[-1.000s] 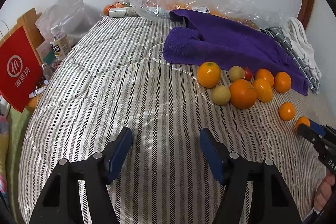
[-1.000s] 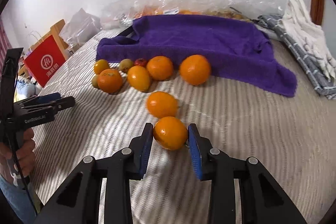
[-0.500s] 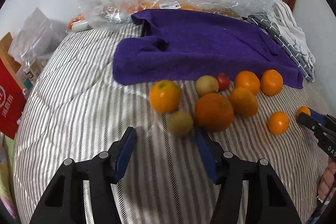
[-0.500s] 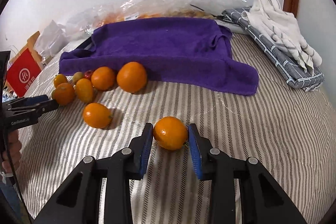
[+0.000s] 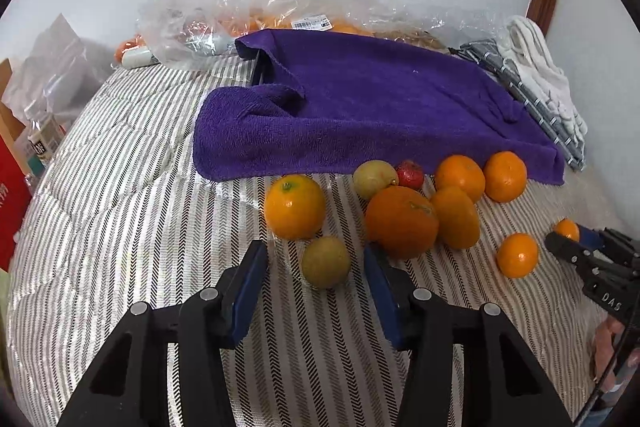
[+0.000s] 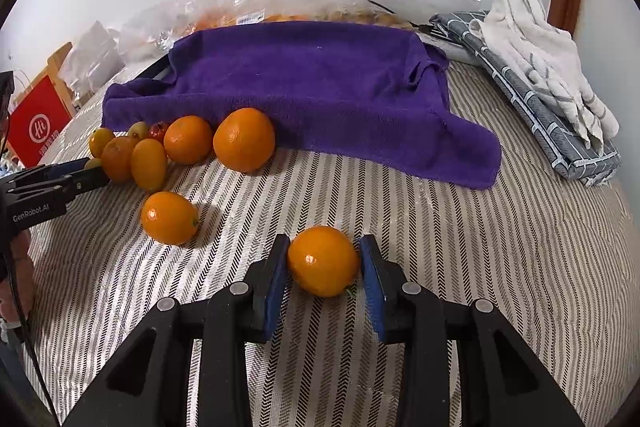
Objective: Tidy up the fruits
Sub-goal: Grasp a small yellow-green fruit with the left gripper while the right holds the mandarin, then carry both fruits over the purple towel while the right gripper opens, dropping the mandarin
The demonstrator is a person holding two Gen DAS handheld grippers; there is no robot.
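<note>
On the striped bed, a heap of oranges (image 5: 402,221) with a yellow-green fruit (image 5: 374,179) and a small red one (image 5: 410,174) lies along the front of a purple towel (image 5: 360,107). My left gripper (image 5: 314,251) is closing around a small greenish fruit (image 5: 326,261); gaps remain on both sides of it. A loose orange (image 6: 170,217) lies between the heap and my right gripper (image 6: 324,243). That gripper holds another orange (image 6: 323,261) resting on the bed, its pads at the orange's sides as the jaws begin opening.
A clear plastic bag (image 5: 312,7) holding more oranges lies against the back wall. Folded grey and white cloths (image 6: 540,67) sit at the right edge. A red paper bag (image 6: 38,129) and a bottle (image 5: 42,143) stand off the left side. A hand (image 6: 16,267) holds the left gripper.
The left gripper swung over to the fruit heap and narrowed its jaws around the greenish fruit. The right gripper carried its orange to the right, away from the heap.
</note>
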